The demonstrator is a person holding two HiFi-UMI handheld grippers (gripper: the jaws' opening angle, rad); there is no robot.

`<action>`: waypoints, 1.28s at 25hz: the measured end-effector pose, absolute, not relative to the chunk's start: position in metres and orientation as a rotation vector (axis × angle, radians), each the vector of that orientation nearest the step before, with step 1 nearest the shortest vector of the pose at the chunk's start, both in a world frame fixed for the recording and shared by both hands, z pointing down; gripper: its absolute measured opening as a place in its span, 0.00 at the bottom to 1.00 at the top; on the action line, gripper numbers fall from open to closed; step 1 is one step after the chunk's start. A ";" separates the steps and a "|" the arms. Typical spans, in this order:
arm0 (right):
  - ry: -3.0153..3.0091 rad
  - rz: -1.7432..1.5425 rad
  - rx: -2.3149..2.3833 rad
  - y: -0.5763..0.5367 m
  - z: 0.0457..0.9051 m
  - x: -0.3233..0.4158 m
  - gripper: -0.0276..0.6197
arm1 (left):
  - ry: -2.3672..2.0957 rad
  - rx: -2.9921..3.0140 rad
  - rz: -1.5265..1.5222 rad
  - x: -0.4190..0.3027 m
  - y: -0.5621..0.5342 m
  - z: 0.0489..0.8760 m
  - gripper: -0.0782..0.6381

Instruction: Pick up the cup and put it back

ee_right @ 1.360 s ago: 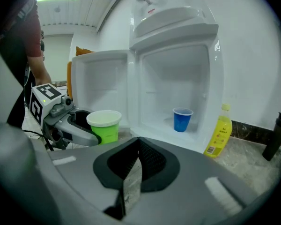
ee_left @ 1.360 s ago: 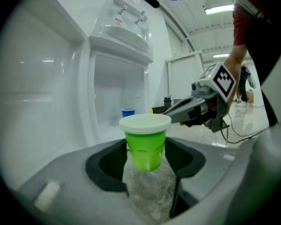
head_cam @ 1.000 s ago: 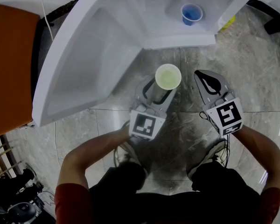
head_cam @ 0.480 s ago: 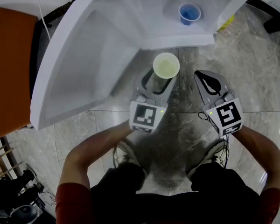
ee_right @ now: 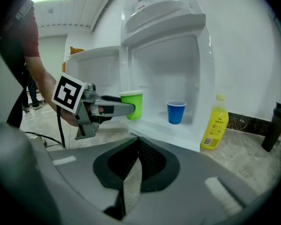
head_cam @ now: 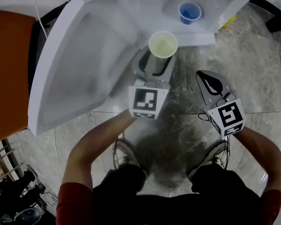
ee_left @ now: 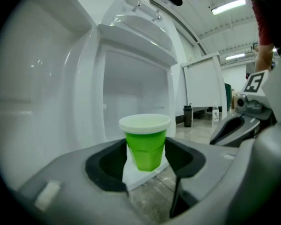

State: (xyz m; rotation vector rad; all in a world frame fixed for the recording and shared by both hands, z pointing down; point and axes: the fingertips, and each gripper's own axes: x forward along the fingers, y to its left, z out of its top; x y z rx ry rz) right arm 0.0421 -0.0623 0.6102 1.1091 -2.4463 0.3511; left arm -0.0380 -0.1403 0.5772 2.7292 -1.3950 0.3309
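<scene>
Left gripper point(ee_left: 147, 153) clamped on green cup point(head_cam: 163, 45), upright, over the shelf point(head_cam: 203, 37) lip. Bare shelf lies at 12 o'clock from the jaws (blue cup point(head_cam: 189, 11) at 1). Right gripper point(ee_right: 133, 161) pinched together, empty, farther off.

Shelf point(head_cam: 147, 11) lies bare left of blue cup point(head_cam: 189, 12); open door point(head_cam: 79, 64) bounds left.

"What colour is the cup point(ee_left: 145, 142)?"

"Bright green, with a pale rim. The other cup point(head_cam: 189, 12) is blue."

"And around them?"

"The fridge point(head_cam: 84, 64) is white inside, and the floor point(head_cam: 257, 69) is grey marbled stone. The bottle point(ee_right: 215, 123) is yellow. The left gripper point(ee_left: 146, 154) and right gripper point(ee_right: 136, 146) are grey with dark fingers, each carrying 1 black-and-white marker cube point(head_cam: 145, 101)."
</scene>
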 end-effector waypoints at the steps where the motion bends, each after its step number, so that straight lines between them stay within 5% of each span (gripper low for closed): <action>1: -2.445 0.355 1.110 -0.063 0.611 0.043 0.04 | -1.408 2.728 0.325 -0.038 -0.145 0.575 0.46; 32: -2.399 0.360 1.157 -0.067 0.633 0.066 0.04 | -1.638 2.582 0.339 -0.017 -0.247 0.600 0.46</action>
